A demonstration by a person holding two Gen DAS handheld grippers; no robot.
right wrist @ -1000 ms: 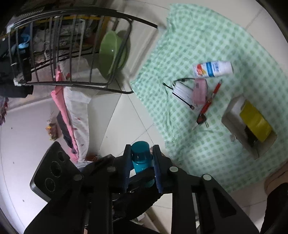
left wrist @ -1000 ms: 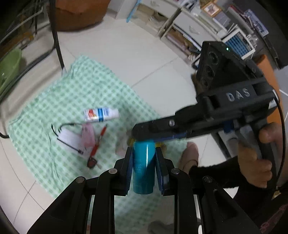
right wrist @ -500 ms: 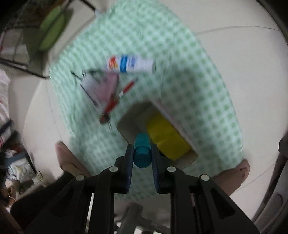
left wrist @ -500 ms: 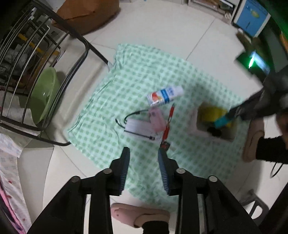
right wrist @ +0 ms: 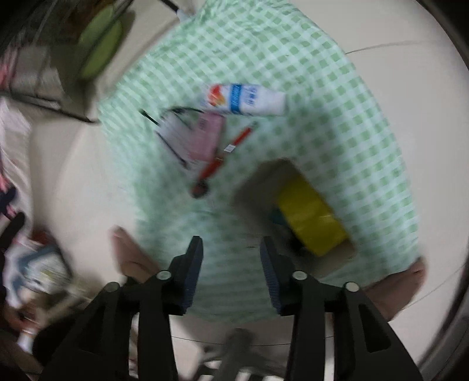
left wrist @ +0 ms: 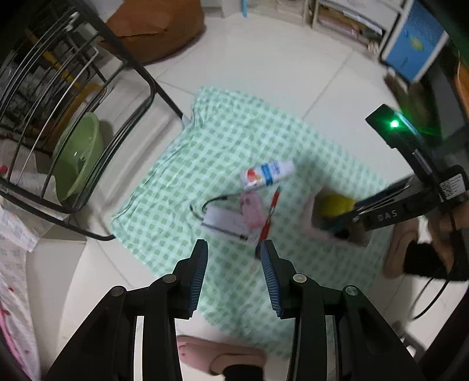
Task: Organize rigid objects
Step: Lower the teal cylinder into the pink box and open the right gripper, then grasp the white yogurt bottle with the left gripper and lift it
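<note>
A green checked cloth (left wrist: 234, 140) lies on the tiled floor. On it are a white tube (left wrist: 266, 174), a pink item (left wrist: 250, 206), a red pen (left wrist: 269, 217), a white card with a black cord (left wrist: 222, 218) and a cardboard box (left wrist: 310, 217). Inside the box sit a yellow object (right wrist: 310, 222) and the teal bottle (right wrist: 275, 217), mostly hidden. My right gripper (right wrist: 230, 249) hangs just over the box, jaws opening, nothing between them; the left wrist view shows it (left wrist: 348, 218) at the box. My left gripper (left wrist: 233, 252) hovers above the cloth's near edge, jaws opening and empty.
A black wire rack (left wrist: 88, 73) with a green bowl (left wrist: 77, 155) stands to the left of the cloth. A person's slippered feet (left wrist: 219, 357) rest at the cloth's near and right edges. Shelves and a brown cushion (left wrist: 158, 26) line the far side.
Both grippers were shut on the teal bottle. The left let go and rose. The right carried the bottle down to the box and opened, leaving it inside.
</note>
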